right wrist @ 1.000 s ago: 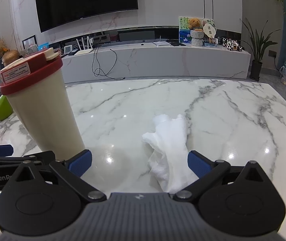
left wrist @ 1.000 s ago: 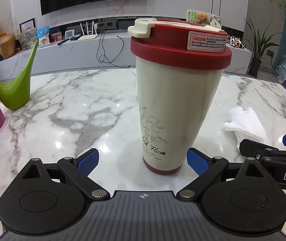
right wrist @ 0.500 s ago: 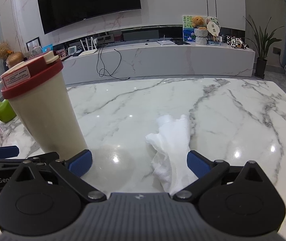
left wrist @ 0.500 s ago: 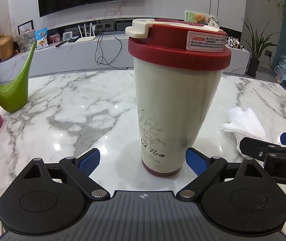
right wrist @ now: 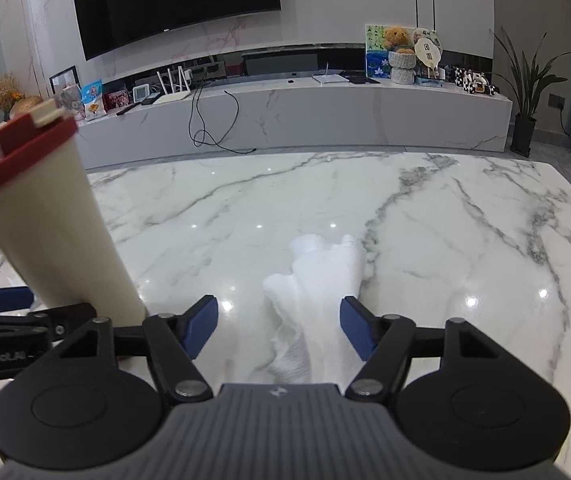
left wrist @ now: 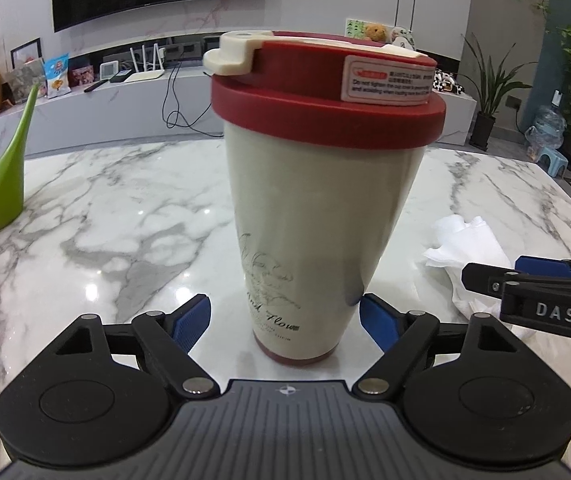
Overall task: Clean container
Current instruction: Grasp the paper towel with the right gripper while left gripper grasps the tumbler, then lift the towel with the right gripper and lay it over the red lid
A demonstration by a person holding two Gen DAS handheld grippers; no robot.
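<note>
The near end of the white cloth [right wrist: 317, 312] is hidden behind the right hand-held gripper [right wrist: 279, 326]; the cup [right wrist: 51, 216] is blurred and cut off at the left edge.

Cream tumbler upright, white cloth crumpled beside it

The tall cream tumbler [left wrist: 317, 216] stands upright on the marble table [left wrist: 125, 208], tapering to a dark red base, a line drawing and script low on its wall. Its dark red lid [left wrist: 325, 104] is on, with a cream flip tab and a warning label. To its right a white cloth [right wrist: 317, 280] lies bunched, apart from the tumbler.
</note>
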